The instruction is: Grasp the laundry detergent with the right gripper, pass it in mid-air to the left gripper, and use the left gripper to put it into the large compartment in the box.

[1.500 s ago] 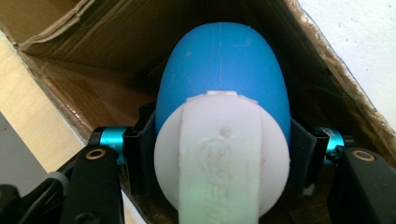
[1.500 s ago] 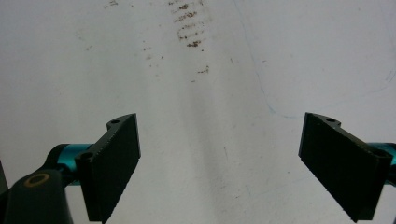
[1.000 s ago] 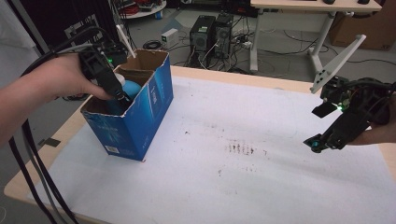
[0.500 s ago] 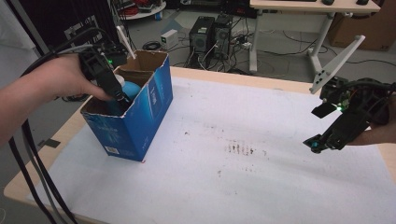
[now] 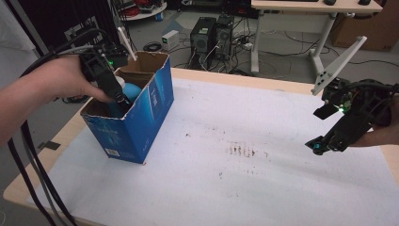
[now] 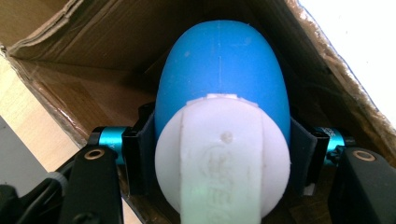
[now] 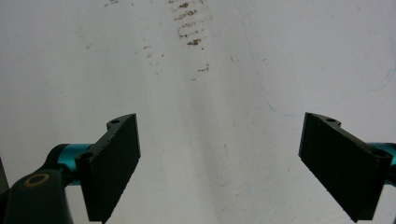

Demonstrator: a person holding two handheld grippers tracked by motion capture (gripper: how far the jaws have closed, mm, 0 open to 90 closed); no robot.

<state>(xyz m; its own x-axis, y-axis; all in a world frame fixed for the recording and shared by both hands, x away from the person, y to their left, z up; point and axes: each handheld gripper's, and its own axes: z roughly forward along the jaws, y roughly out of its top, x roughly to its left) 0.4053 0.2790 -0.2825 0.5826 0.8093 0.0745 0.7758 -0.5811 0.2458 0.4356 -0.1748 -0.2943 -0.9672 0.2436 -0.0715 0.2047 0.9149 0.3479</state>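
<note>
Blue and white plastic, a bottle (image 6: 222, 126) sits pinched between the jaws of the left gripper (image 6: 223, 156), one jaw pressed against each side of its white cap end. The bottle hangs inside the box (image 5: 146, 110), its blue body pointing down toward the brown cardboard floor. From above, the left gripper (image 5: 123, 100) reaches into the open top of the box, with the blue of the bottle (image 5: 131, 90) showing just beside it. The box stands near the table's (image 5: 211, 188) left edge, on the white sheet covering it. The right gripper (image 5: 316, 145) hovers well apart at the right side, jaws spread wide and holding nothing, above brown stains (image 7: 189, 21) on the sheet.
</note>
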